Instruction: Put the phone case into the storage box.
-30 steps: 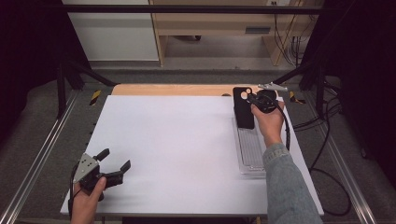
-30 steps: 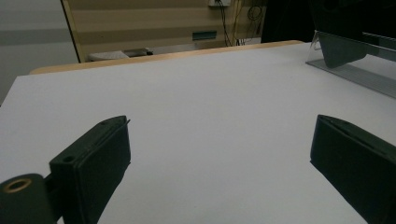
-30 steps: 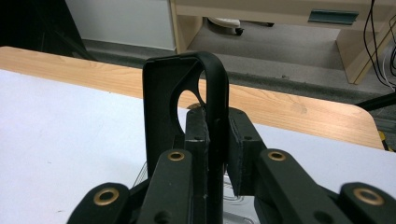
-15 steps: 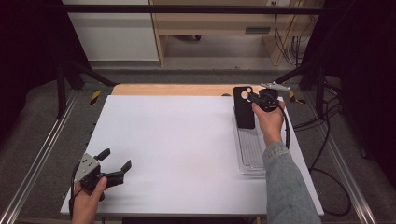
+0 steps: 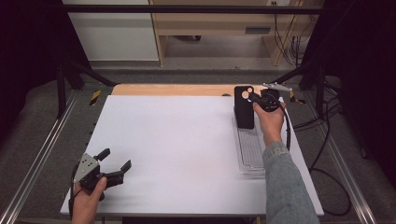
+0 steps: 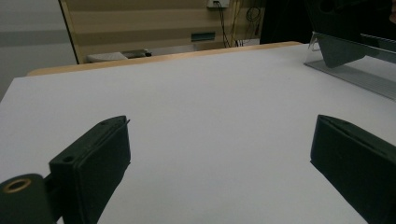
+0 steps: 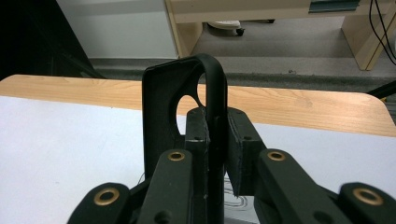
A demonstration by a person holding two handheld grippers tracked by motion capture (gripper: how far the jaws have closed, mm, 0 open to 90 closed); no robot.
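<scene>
Nothing's really moved since a second ago. Right gripper (image 5: 251, 96) stays clamped on the black phone case's (image 5: 243, 108) edge, holding it upright over the clear tray (image 5: 251, 150), probably for packing. Left gripper (image 5: 113, 164) idles wide open, near the table's (image 5: 177, 140) front corner.

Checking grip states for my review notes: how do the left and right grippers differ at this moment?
The left gripper has its jaws spread wide with nothing between them; the right gripper is shut on the black phone case. The left sits at the table's near left corner, the right at the far right above the clear tray. Both are hand-held, with black jaws.
</scene>
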